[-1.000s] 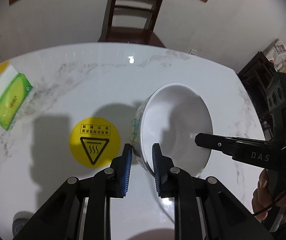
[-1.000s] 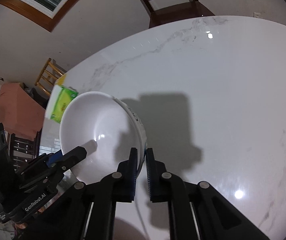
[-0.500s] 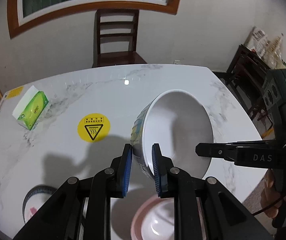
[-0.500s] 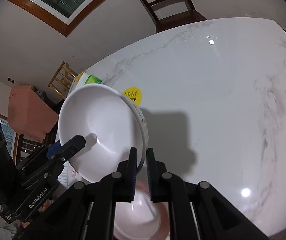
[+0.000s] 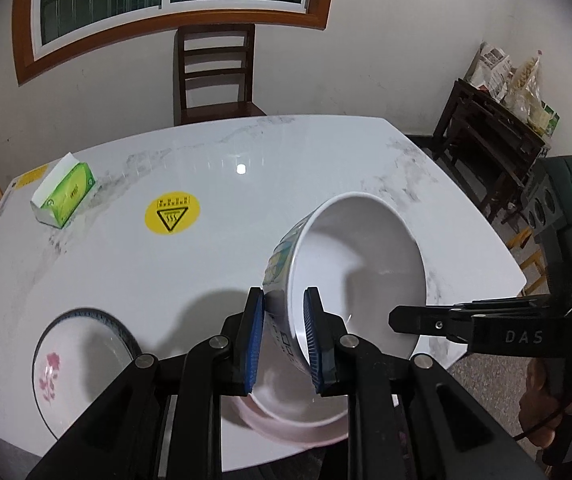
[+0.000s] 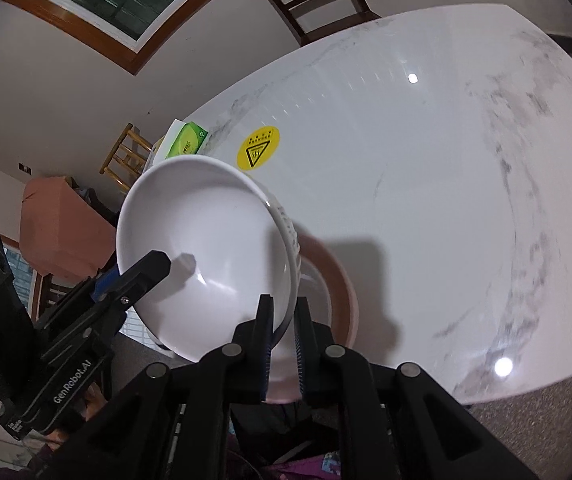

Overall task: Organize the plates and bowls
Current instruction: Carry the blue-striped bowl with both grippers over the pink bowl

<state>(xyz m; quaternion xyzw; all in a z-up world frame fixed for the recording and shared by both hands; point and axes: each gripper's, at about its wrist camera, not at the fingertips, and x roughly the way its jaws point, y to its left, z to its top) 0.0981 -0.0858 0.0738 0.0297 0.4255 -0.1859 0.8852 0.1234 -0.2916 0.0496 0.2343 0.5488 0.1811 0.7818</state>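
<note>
Both grippers pinch opposite rims of the white bowl (image 5: 354,276): left gripper (image 5: 283,340) and right gripper (image 6: 283,344) each closed on its wall. Since a second ago the bowl has risen off the table (image 5: 205,184) and now hangs tilted over the pink bowl (image 5: 298,420), probably for nesting. A flowered plate (image 5: 73,356) waits nearby.

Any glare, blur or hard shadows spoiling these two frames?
Left wrist view: sharp, lamp glint on the table, hard gripper shadow inside the white bowl, strong fisheye bending. Right wrist view: glints on the table, marble veins smeared at right, dark shadow beside the white bowl.
</note>
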